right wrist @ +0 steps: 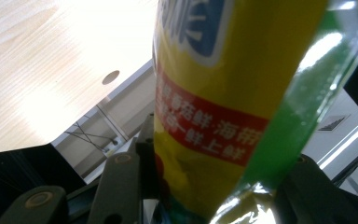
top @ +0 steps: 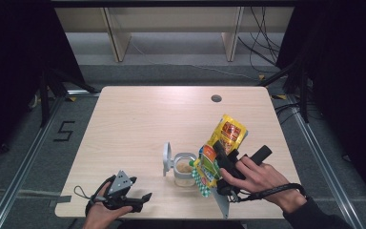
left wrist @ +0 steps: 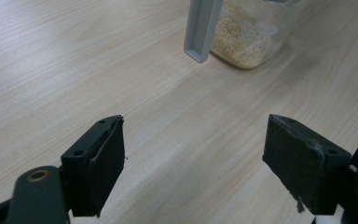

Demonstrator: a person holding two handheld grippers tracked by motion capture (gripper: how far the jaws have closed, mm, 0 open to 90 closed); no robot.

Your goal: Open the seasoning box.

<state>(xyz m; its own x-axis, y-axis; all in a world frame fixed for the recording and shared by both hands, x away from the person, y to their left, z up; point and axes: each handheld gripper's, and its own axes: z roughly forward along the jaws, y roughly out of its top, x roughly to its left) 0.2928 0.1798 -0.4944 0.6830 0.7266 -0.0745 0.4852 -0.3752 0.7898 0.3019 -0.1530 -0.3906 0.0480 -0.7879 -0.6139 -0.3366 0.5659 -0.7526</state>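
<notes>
At the table's near edge the left gripper (top: 132, 200) rests idle, fingers (left wrist: 100, 163) spread wide with nothing between them. Just beyond, the open jar (top: 185, 168) stands with its lid (top: 167, 159) flipped up, part-filled with crumbs. Right gripper (top: 218, 168) clamps the yellow pouch (top: 221, 145), tilted over the jar's right rim. Looks like the pour step; next it needs the pouch mouth lined up over the opening and tipped further. The pouch mouth is hidden, and whether anything flows is unclear.
</notes>
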